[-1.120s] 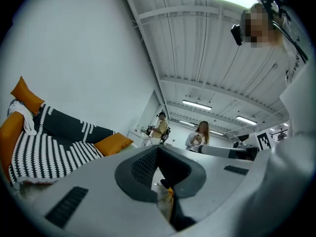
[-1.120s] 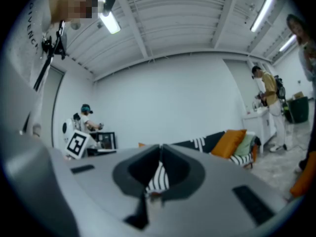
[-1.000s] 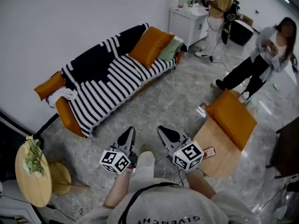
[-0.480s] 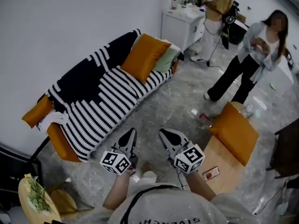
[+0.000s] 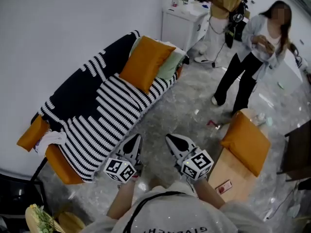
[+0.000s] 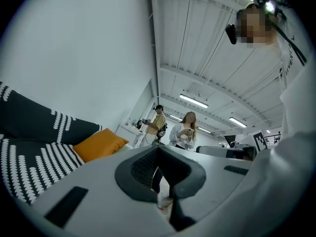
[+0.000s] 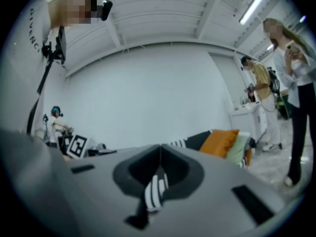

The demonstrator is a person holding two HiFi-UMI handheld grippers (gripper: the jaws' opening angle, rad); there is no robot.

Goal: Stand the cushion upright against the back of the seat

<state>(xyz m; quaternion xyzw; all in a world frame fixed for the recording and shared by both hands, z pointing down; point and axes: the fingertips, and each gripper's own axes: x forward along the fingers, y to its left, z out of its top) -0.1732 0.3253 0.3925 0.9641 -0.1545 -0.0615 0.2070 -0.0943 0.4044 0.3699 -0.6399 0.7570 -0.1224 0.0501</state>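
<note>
Both the left tongs [image 5: 135,140] and the right tongs [image 5: 169,140] are closed and empty, pointing level toward the sofa [image 5: 97,115]. The orange cushion [image 5: 145,62] leans tilted at the sofa's far end, well ahead of them, its long axis slanting up the backrest. The left tongs look marginally nearer.

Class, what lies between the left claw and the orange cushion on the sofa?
Head view: bare grey floor, then striped blanket, up to the cushion.
</note>
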